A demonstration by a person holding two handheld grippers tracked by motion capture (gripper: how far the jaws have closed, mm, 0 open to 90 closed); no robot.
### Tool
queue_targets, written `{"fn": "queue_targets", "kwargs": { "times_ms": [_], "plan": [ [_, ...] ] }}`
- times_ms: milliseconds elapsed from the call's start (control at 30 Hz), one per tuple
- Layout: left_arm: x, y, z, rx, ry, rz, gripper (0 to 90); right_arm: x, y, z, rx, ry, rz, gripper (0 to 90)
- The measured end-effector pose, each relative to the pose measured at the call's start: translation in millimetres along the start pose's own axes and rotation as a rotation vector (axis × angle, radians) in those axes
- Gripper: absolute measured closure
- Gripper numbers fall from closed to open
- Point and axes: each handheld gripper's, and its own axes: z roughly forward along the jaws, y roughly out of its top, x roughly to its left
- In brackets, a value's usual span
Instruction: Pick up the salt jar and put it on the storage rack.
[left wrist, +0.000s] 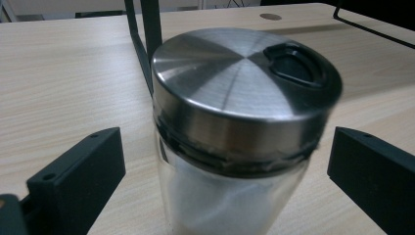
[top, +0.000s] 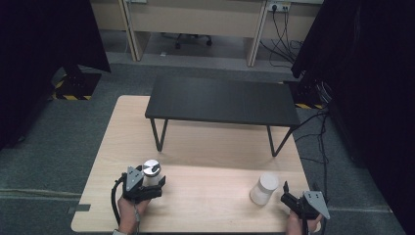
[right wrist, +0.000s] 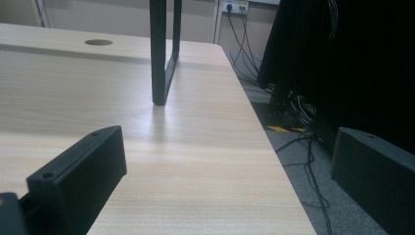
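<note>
Grey carpet surrounds a pale wood-grain counter [top: 195,147], with a low black bench [top: 222,100] on thin metal legs standing across its far half. At the near left corner, a hand [top: 128,211] reaches in from the bottom edge and holds the left claw [top: 152,182] level, pointing forward. Its flat black jaws are spread either side of a jar [left wrist: 235,142], close but apart from the glass on both sides. That jar stands upright, long axis vertical: a round clear glass body with white contents and a brushed-steel lid with a dark, rounded pour opening. At the near right corner, the right claw [top: 288,193] is angled up and left, jaws spread with nothing between them, near a smooth white cylinder [top: 264,188] that stands upright on the counter.
</note>
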Motion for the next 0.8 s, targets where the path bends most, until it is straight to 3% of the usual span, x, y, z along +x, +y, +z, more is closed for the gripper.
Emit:
{"fn": "queue_targets", "kwargs": {
  "times_ms": [367, 567, 800],
  "plan": [
    [-8.5, 6.3, 8.4, 0.044, 0.022, 0.032, 1.0, -0.5, -1.1, -0.4, -0.007, 0.003, -0.001, 0.4],
    [-6.0, 6.0, 6.6, 0.058, 0.018, -0.003, 8.1, -0.9, -1.2, -0.5, -0.007, 0.005, -0.003, 0.4],
    [-9.7, 6.5, 5.7, 0.069, 0.032, 0.022, 21.6, -1.1, -1.1, -0.5, -0.007, 0.006, -0.002, 0.4]
  ]
}}
